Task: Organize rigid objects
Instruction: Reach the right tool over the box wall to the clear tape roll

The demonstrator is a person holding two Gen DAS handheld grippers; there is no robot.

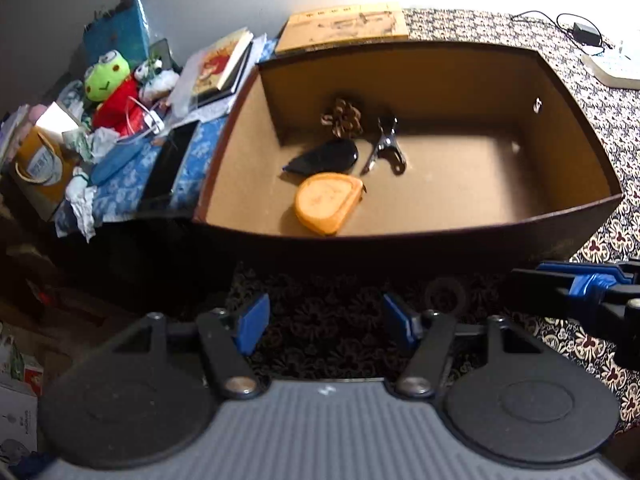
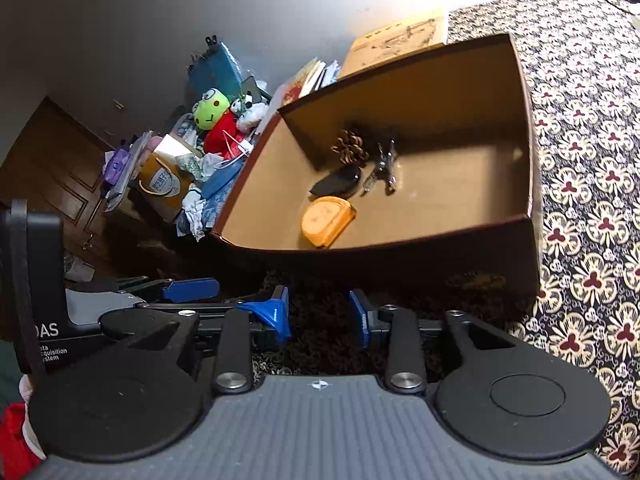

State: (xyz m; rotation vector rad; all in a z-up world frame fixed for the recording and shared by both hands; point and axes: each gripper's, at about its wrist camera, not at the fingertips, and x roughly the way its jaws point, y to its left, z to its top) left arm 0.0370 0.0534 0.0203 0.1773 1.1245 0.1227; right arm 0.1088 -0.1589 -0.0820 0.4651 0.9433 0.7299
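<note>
Inside the box: four rigid items sit bunched near the back-left corner of the cardboard box.
Items: pine cone at the rear wall; metal clip just beside it; black oval case in front of the cone; orange tape measure nearest me, close to the case, can't tell if touching.
Box floor: right half bare, plenty of room.
Box spot: on the patterned cloth, front wall facing both grippers.
Left gripper: released, blue pads wide apart, nothing between them, low over the cloth in front of the box.
Right gripper: also released and empty, pads apart, same side of the box; its tip shows at the right edge of the left cam.
Left of box: clutter pile w/ frog plush, books, paper bits.
Step, my read: between placements; both hands free, items already boxed.
Next move: I'd need a fresh rigid obj to grab. None obvious on the cloth near me, so prob. pan out first, then lift it over the front wall.
</note>
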